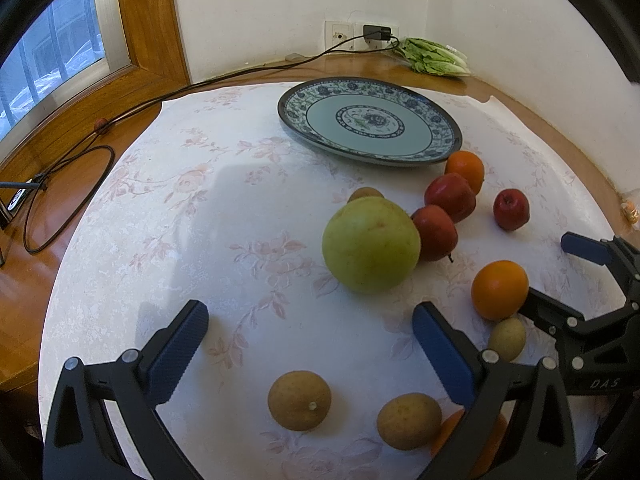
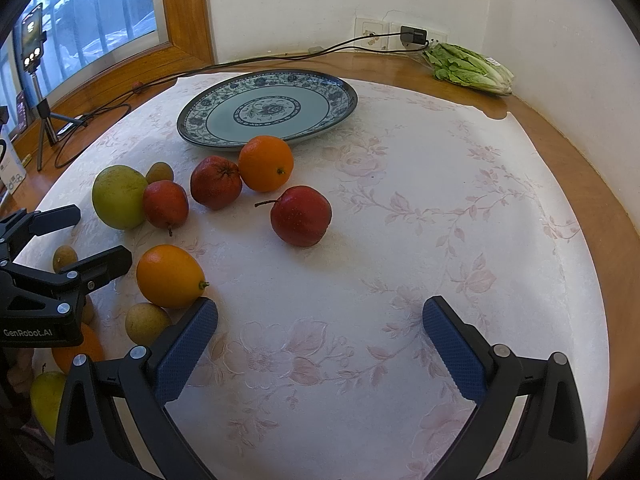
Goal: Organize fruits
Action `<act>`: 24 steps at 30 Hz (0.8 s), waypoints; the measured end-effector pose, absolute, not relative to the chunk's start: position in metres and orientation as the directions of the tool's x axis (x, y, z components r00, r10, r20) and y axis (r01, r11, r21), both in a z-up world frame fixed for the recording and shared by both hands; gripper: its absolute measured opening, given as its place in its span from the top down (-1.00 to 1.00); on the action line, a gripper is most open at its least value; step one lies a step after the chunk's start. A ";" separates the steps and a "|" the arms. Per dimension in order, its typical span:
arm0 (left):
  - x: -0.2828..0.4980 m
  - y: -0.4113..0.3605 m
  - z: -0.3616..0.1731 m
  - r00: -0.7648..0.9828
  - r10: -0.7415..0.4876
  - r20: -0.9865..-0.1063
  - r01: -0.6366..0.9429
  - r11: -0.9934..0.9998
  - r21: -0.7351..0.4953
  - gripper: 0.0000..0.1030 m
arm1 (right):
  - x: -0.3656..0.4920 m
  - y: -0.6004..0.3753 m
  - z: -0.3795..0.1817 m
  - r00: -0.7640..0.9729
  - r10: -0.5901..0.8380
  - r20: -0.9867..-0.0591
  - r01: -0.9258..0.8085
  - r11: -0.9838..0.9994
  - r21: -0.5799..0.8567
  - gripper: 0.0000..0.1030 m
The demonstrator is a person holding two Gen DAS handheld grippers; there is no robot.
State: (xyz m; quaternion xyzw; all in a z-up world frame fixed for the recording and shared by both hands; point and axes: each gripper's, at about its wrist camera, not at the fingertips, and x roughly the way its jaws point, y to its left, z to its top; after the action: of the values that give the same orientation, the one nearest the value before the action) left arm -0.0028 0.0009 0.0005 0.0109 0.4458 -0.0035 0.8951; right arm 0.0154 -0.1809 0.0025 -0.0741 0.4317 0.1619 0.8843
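Observation:
A blue patterned plate sits empty at the far side of the white cloth. In front of it lie a large green fruit, three red apples, oranges and small brown fruits. My left gripper is open and empty above the cloth, just short of the green fruit. My right gripper is open and empty, its left finger beside the near orange.
A head of lettuce lies at the back by the wall. A black cable runs from a wall socket across the wooden sill to the left. A phone on a tripod stands by the window.

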 end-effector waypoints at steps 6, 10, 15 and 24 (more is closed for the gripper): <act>-0.003 0.001 0.001 0.602 0.003 -0.798 0.016 1.000 0.016 -0.99 | 0.015 -0.181 0.003 0.575 0.222 -0.787 -0.350 0.937 0.009 -1.00; -0.003 0.001 0.000 0.602 0.003 -0.798 0.016 1.000 0.016 -0.99 | 0.015 -0.181 0.003 0.574 0.222 -0.788 -0.350 0.937 0.009 -1.00; -0.001 0.000 0.003 0.592 -0.002 -0.806 0.019 1.000 0.011 -0.99 | 0.012 -0.182 0.005 0.566 0.228 -0.792 -0.349 0.937 0.020 -1.00; 0.002 0.004 0.017 0.596 -0.042 -0.802 0.030 0.999 -0.031 -0.90 | 0.021 -0.198 0.018 0.533 0.305 -0.789 -0.335 0.933 0.135 -0.75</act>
State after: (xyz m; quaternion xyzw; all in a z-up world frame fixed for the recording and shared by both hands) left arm 0.0017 0.0039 0.0175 -0.0070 0.4492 -0.0203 0.8932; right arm 0.0207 -0.1976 0.0179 -0.0164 0.4473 0.1827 0.8754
